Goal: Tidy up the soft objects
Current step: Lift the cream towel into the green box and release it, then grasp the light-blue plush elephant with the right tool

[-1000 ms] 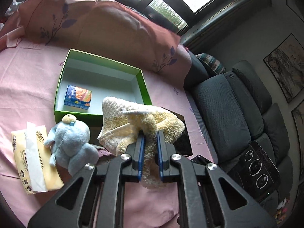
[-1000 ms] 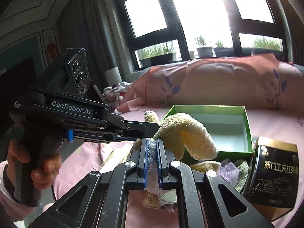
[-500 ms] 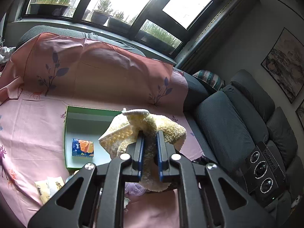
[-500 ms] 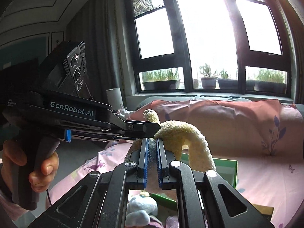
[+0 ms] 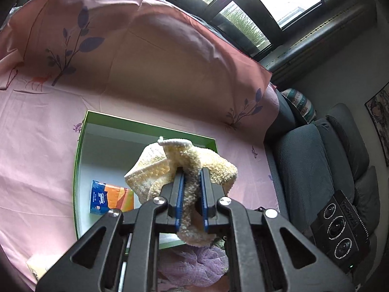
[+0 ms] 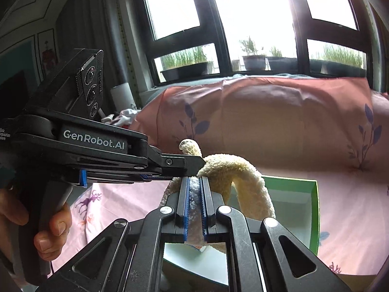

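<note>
A fluffy cream-yellow towel (image 5: 155, 170) hangs in the air, held by both grippers. My left gripper (image 5: 190, 170) is shut on its folded middle. My right gripper (image 6: 194, 180) is shut on another fold of the same towel (image 6: 243, 172), right beside the left gripper's fingers (image 6: 182, 161). The towel hangs over the open green box (image 5: 80, 143), which holds a blue and orange tissue pack (image 5: 110, 197). The box also shows in the right wrist view (image 6: 313, 209).
The box sits on a pink printed sheet (image 5: 36, 150) that runs up over a backrest. A purple mesh cloth (image 5: 194, 265) lies below the left gripper. A dark grey sofa (image 5: 323, 170) stands to the right. A hand (image 6: 51, 233) holds the left gripper's handle.
Both grippers carried the towel up off the sheet and forward. It now hangs over the green box. The blue plush toy and the black tin have dropped out of view.
</note>
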A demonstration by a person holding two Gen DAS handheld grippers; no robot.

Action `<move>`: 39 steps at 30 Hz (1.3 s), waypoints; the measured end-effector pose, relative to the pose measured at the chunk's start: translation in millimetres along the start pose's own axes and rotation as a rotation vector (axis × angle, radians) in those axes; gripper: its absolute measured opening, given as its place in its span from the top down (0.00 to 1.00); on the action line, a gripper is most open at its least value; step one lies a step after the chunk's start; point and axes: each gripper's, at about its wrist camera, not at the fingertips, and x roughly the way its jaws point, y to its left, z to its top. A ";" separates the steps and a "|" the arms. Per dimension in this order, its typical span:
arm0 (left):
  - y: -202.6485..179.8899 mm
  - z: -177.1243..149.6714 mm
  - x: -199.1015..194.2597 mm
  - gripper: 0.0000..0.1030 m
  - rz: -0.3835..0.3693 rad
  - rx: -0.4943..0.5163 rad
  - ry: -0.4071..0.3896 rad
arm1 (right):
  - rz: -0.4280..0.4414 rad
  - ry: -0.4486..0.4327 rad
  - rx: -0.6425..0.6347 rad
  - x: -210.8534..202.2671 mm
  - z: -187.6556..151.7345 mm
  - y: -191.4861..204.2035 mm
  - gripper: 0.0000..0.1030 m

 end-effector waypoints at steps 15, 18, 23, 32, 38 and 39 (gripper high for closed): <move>36.0 -10.7 26.8 0.15 0.148 -0.093 0.069 | -0.220 0.146 0.108 12.5 -23.5 -36.6 0.51; 26.7 -15.9 7.9 0.14 0.154 -0.059 0.037 | -0.197 0.102 0.163 -12.1 -24.7 -41.8 0.40; 12.7 -39.0 -25.5 0.01 0.172 -0.002 -0.015 | -0.179 0.060 0.174 -54.1 -41.5 -31.7 0.16; 1.4 -104.1 -69.6 0.01 0.218 0.051 -0.070 | -0.176 0.033 0.175 -118.1 -85.4 -7.3 0.13; 10.8 -148.8 -101.9 0.01 0.214 0.046 -0.106 | -0.192 0.035 0.125 -144.1 -114.8 13.2 0.07; 13.8 -155.4 -107.0 0.01 0.211 0.038 -0.112 | -0.184 0.036 0.124 -147.2 -118.9 15.9 0.07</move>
